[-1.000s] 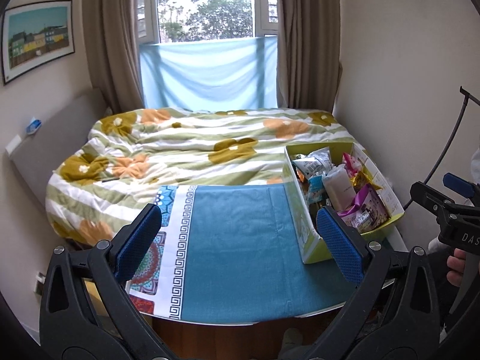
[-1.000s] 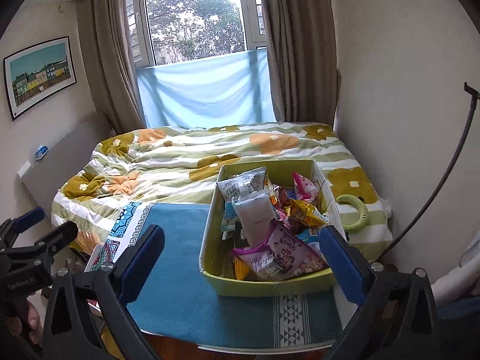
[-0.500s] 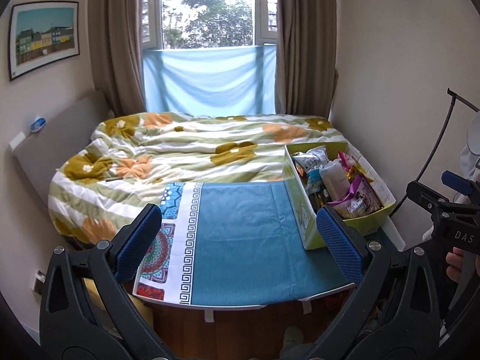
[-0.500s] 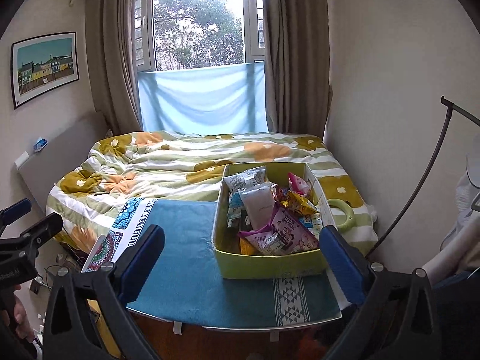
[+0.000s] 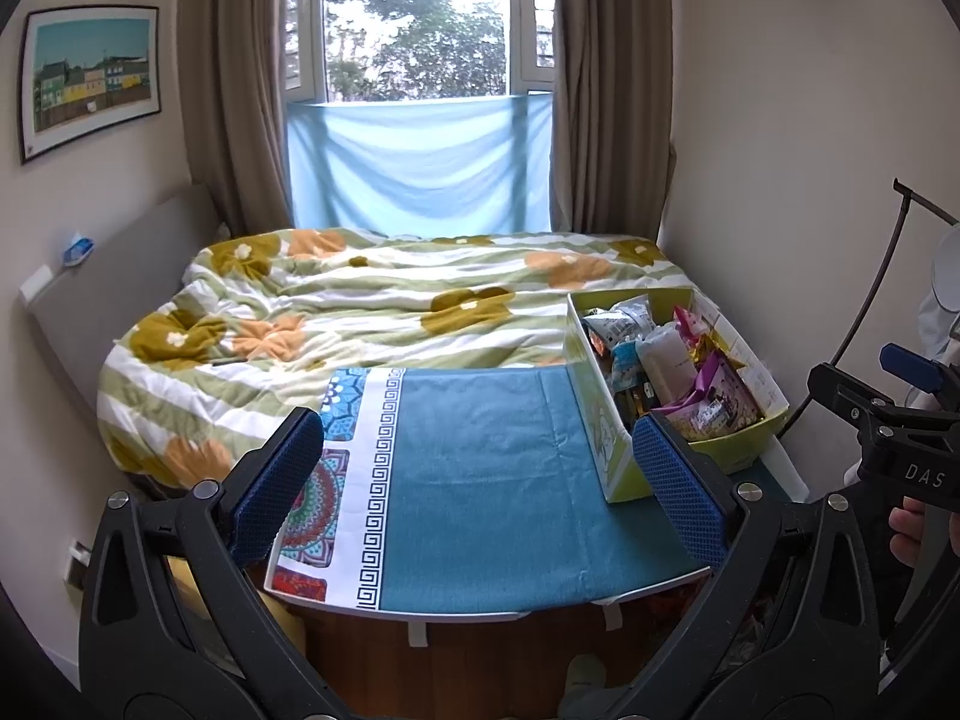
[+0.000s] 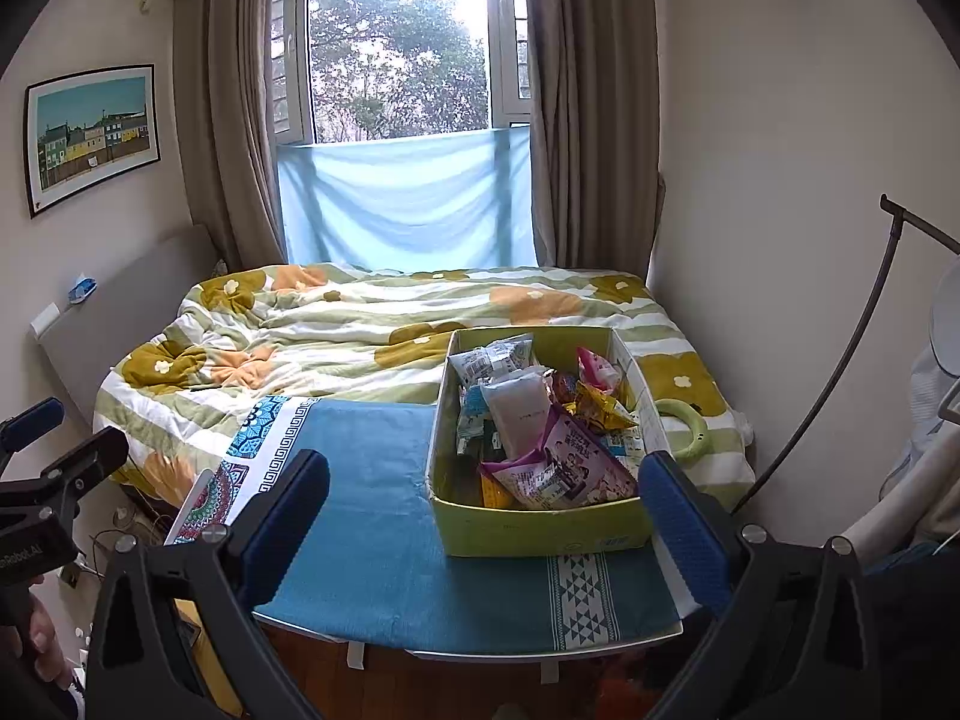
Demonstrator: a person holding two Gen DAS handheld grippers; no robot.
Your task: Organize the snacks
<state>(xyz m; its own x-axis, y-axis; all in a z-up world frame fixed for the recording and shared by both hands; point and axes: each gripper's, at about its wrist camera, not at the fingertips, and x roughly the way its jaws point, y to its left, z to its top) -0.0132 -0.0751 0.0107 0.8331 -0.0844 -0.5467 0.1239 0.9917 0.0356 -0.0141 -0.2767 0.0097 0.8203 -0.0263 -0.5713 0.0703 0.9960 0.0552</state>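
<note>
I hold my left gripper [image 5: 480,480] and right gripper [image 6: 486,510] back from the worktop [image 6: 384,540] with its teal cloth, both pairs of blue-padded fingers [image 5: 276,480] spread apart and empty. The yellow-green cardboard box [image 6: 540,525] of packaged snacks [image 6: 558,468] sits on the cloth's right side, against the floral bed [image 6: 360,312].

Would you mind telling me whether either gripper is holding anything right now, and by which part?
Nothing is held. The left gripper and right gripper are both open and empty; the snacks lie untouched in the yellow-green box.
</note>
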